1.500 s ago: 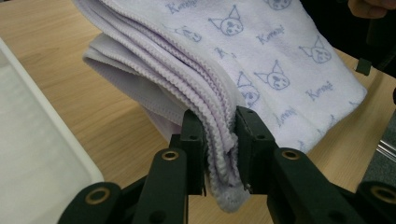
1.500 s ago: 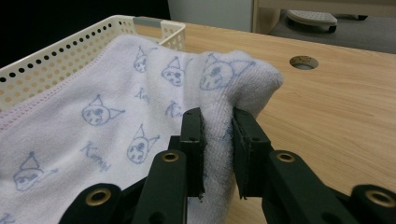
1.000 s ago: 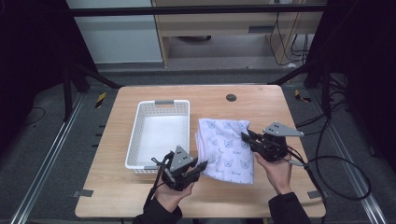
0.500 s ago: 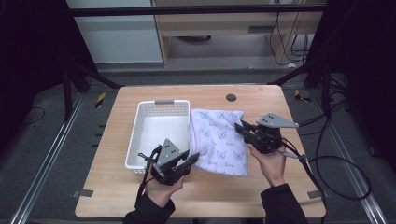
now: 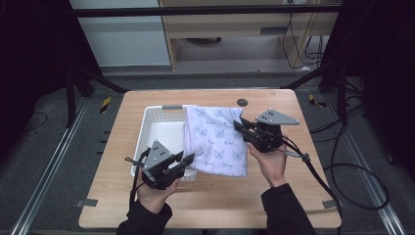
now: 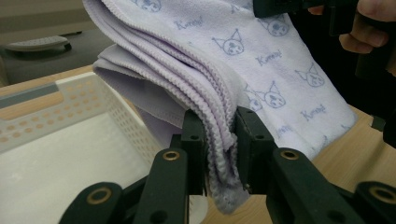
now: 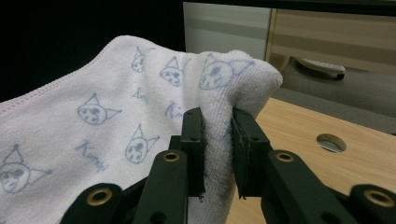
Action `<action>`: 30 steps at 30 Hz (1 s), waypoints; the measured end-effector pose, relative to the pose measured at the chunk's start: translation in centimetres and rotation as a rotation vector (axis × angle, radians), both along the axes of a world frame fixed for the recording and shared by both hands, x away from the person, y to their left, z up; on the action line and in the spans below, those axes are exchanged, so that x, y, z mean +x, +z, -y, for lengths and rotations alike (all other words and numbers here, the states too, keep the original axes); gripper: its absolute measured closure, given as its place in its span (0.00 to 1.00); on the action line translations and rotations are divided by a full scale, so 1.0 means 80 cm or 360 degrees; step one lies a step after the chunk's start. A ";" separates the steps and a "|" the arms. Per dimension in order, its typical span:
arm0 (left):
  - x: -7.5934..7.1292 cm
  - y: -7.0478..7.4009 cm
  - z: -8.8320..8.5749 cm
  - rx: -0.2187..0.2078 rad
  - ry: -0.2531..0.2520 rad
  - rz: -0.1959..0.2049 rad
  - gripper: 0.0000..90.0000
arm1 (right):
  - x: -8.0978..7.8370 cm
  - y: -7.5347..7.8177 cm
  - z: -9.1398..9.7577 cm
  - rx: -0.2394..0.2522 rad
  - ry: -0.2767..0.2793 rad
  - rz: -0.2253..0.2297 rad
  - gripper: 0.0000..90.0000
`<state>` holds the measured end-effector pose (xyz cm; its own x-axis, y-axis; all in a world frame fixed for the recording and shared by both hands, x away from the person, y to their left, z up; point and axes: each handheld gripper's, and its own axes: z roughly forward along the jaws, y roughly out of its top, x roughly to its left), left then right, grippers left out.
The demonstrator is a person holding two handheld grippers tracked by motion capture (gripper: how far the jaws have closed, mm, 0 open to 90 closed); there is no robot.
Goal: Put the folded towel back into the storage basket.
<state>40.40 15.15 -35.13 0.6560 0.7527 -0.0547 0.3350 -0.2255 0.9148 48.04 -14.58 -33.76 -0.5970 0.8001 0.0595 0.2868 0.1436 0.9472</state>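
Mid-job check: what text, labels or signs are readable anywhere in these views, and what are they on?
"Kuromi", approximately: a cursive word repeated between the cat-face prints on the lilac towel; the letters are too soft in the gripper views to confirm the spelling.
In the high view the towel print is too small to read.
No readable text on the white basket, the table, the left gripper or the right gripper.

A: Where are you working?

B: You're in a lab or test room. Your wooden bench stands on grey floor between metal rails, inside a black frame.

A: Other evidence?

B: Cables trail across the floor at your right; black-and-yellow tape marks it; plain cabinets line the back.
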 end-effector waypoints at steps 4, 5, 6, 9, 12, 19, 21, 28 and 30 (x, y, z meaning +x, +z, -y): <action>0.000 0.002 -0.009 -0.0008 0.0023 0.0002 0.82 | 0.005 0.003 -0.010 -0.0004 0.0010 0.0007 0.85; 0.000 0.003 -0.013 -0.0011 0.0035 0.0006 0.82 | 0.006 0.003 -0.013 -0.0003 0.0013 0.0008 0.85; 0.000 0.004 -0.016 -0.0010 0.0041 0.0007 0.82 | 0.008 0.004 -0.018 -0.0007 0.0018 0.0015 0.85; 0.000 0.005 -0.024 -0.0019 0.0065 0.0012 0.82 | 0.012 0.006 -0.028 -0.0004 0.0029 0.0020 0.85; 0.000 0.006 -0.035 -0.0034 0.0084 0.0009 0.82 | 0.015 0.006 -0.039 0.0004 0.0039 0.0023 0.85; 0.001 0.005 -0.050 -0.0051 0.0124 0.0009 0.82 | 0.020 0.010 -0.056 0.0003 0.0060 0.0042 0.85; 0.001 0.004 -0.053 -0.0052 0.0134 0.0010 0.82 | 0.022 0.012 -0.060 -0.0004 0.0068 0.0044 0.85; 0.002 0.006 -0.068 -0.0075 0.0175 0.0014 0.82 | 0.028 0.015 -0.076 0.0004 0.0085 0.0049 0.85; 0.002 0.007 -0.072 -0.0080 0.0188 0.0017 0.82 | 0.030 0.017 -0.082 -0.0004 0.0092 0.0061 0.85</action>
<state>40.59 20.92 -34.58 0.5638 0.8213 -0.0875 0.3466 -0.1391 0.9276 50.41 -8.04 -32.42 -0.6442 0.7641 0.0338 0.2414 0.1611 0.9570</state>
